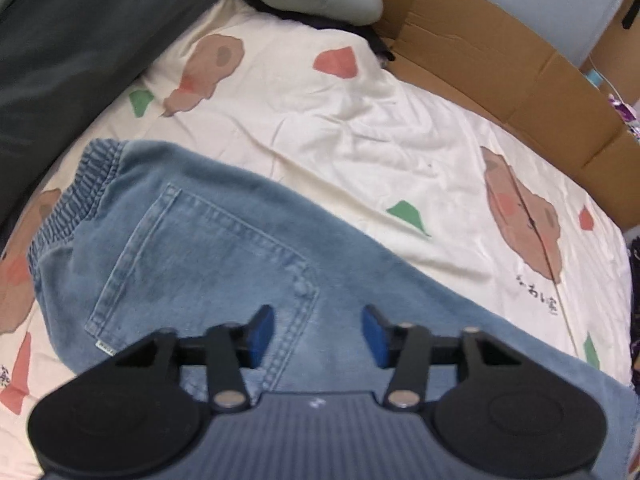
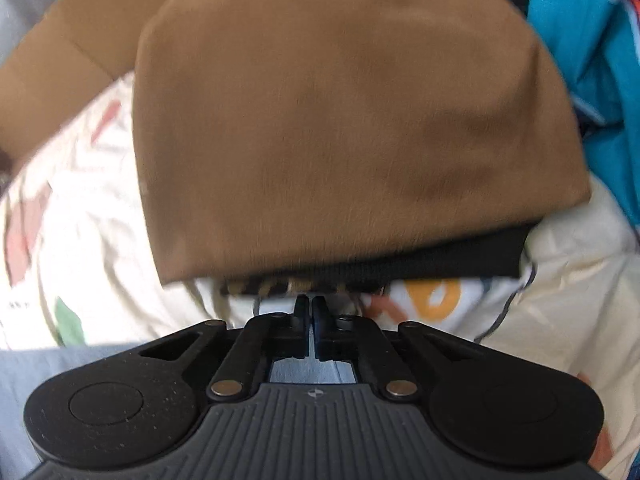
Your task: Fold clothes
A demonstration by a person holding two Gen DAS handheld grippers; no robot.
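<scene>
The jeans [image 1: 224, 248] are laid on the bed [image 1: 360, 120] under the left gripper [image 1: 318, 336], jaws apart and empty; the right gripper [image 2: 311, 304] is held closed beside a brown garment [image 2: 340, 120]; a grasp of the jeans' edge is judged next.

Faded denim jeans [image 1: 224, 240] on creased cotton-like sheet [image 1: 360, 120]; matt corrugated cardboard [image 1: 500, 52].

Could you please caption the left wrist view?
Open left hand-held gripper above blue jeans on a patterned bedsheet.
</scene>
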